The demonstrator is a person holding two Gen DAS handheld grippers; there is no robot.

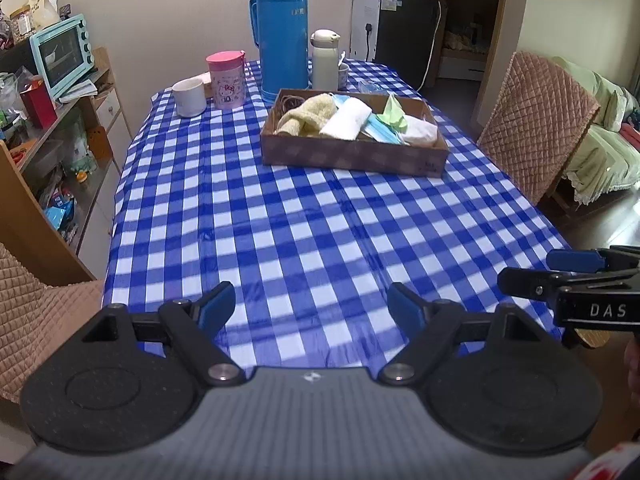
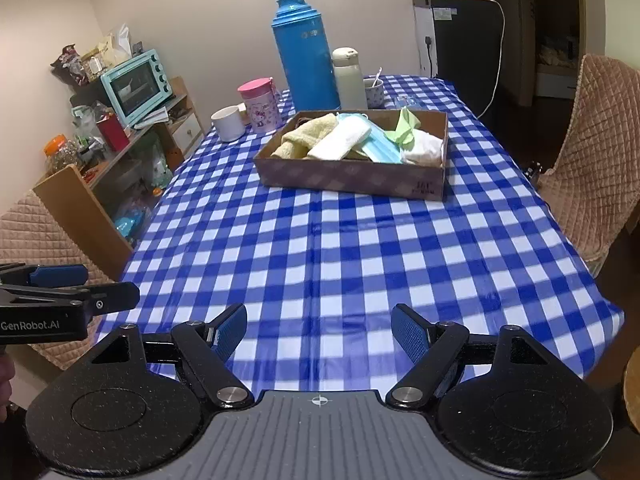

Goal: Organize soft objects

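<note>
Your left gripper (image 1: 310, 306) and right gripper (image 2: 318, 330) hover over the checked tablecloth (image 1: 304, 224), jaws spread wide and empty. At twelve o'clock ahead, the cardboard tray (image 2: 348, 180) holds towels (image 2: 340, 140) and masks (image 2: 382, 148).

Black grippers (image 1: 310, 306), blue-padded jaws

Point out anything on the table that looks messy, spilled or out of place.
Nothing is spilled or damaged. The cloths and masks lie loosely heaped in the cardboard box, overlapping rather than folded. The blue thermos and cups stand upright.
</note>
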